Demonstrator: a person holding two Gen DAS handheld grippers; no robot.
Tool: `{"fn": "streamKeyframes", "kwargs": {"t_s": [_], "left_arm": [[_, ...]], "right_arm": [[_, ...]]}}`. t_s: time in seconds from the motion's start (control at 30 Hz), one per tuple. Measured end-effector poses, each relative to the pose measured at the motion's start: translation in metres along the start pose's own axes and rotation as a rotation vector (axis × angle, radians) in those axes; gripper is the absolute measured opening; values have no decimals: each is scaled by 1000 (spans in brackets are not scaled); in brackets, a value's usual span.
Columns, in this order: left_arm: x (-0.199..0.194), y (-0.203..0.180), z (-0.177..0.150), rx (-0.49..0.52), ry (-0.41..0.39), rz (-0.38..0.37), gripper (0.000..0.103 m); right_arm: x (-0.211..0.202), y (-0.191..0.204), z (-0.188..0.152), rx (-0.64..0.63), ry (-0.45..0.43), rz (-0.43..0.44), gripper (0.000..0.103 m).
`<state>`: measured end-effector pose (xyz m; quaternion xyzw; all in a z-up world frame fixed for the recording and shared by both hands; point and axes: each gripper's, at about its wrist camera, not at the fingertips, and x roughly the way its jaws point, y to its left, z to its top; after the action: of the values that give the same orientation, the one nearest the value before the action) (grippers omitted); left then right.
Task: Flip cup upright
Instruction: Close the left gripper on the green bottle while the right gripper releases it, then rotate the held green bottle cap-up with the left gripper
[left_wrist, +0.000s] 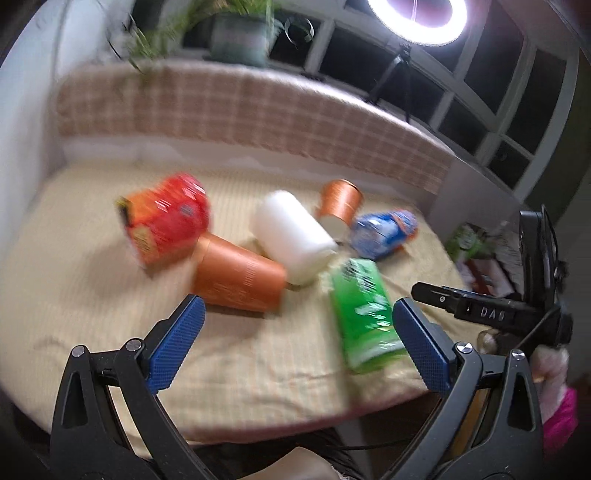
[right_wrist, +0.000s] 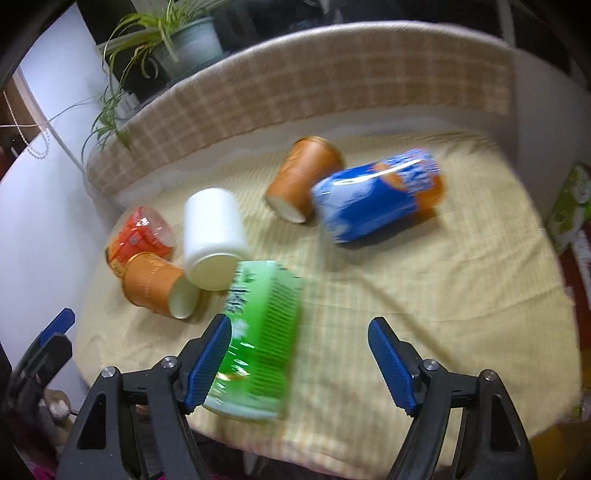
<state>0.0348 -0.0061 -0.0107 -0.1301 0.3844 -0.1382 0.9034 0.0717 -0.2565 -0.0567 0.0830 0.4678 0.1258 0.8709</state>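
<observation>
**Hovering over six tipped cups, both tongs wide**

Looking along your left tongs (left_wrist: 298, 321), you have the blue pads spread wide with nothing between them, held above the near part of the yellow cloth (left_wrist: 92, 295). Your right tongs (right_wrist: 300, 345) are just as wide and hold nothing; the left pad sits in front of the green cup's side, but whether it touches the cup you cannot tell from this blurred view.

All the cups lie on their sides on the cloth. The green cup (right_wrist: 262, 339) is nearest you, its length running away from the table's front edge. Just behind it the white cup (right_wrist: 214, 240) lies with its open mouth turned toward you, and the near orange cup (right_wrist: 155, 284) rests against it on the left, mouth facing right. The red cup (right_wrist: 138, 236) is tucked behind that orange one, touching it. Farther back, the second orange cup (right_wrist: 303, 173) lies with its white mouth toward you, and the blue cup (right_wrist: 376, 195) lies right beside it, seemingly touching.

From the left view, your right tongs show as a black arm (left_wrist: 480, 310) at the right edge, beside the green cup (left_wrist: 364, 314). A potted plant (right_wrist: 177, 37) stands on the ledge behind the checked backrest (right_wrist: 295, 81).
</observation>
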Motion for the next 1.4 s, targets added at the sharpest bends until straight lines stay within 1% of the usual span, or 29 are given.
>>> {"fn": "streamKeyframes", "kwargs": {"t_s": [0.07,0.17,0.2,0.3,0.33,0.37,0.43,0.47,0.57,0.67,0.87,1.33,1.37,1.4], "left_arm": [[10,-7,2,-10,39,-47,101],[26,-16,5,-26,91,-98,96],[32,-19,5,-32,109,-117,95],[52,-24,9,-68,171,-174,91],[59,-25,11,-82,194,-191,85],[67,-25,12,-104,222,-209,82],[80,-24,13,-141,264,-250,80],[86,-24,14,-153,280,-253,77],[103,-23,16,-186,323,-266,77],[117,-25,17,-189,359,-282,77],[139,-25,16,-203,405,-281,77],[162,-31,14,-185,431,-254,76],[162,-31,14,-186,430,-252,73],[162,-31,13,-183,428,-250,71]], "right_arm": [[-9,-11,-6,20,-19,-18,80],[-19,-24,-16,48,-42,-49,80],[-23,-31,-21,64,-50,-62,80],[-27,-45,-33,109,-48,-71,80],[-28,-48,-37,120,-46,-72,80],[-28,-53,-41,136,-42,-73,80],[-29,-60,-47,157,-39,-79,80],[-29,-64,-49,167,-40,-84,80],[-28,-73,-56,194,-38,-90,80],[-27,-79,-61,218,-34,-72,80],[-23,-79,-67,234,-21,-38,80],[-18,-84,-70,246,-5,-36,80],[-18,-84,-70,245,-2,-35,80],[-18,-84,-70,246,-1,-36,80]]}}
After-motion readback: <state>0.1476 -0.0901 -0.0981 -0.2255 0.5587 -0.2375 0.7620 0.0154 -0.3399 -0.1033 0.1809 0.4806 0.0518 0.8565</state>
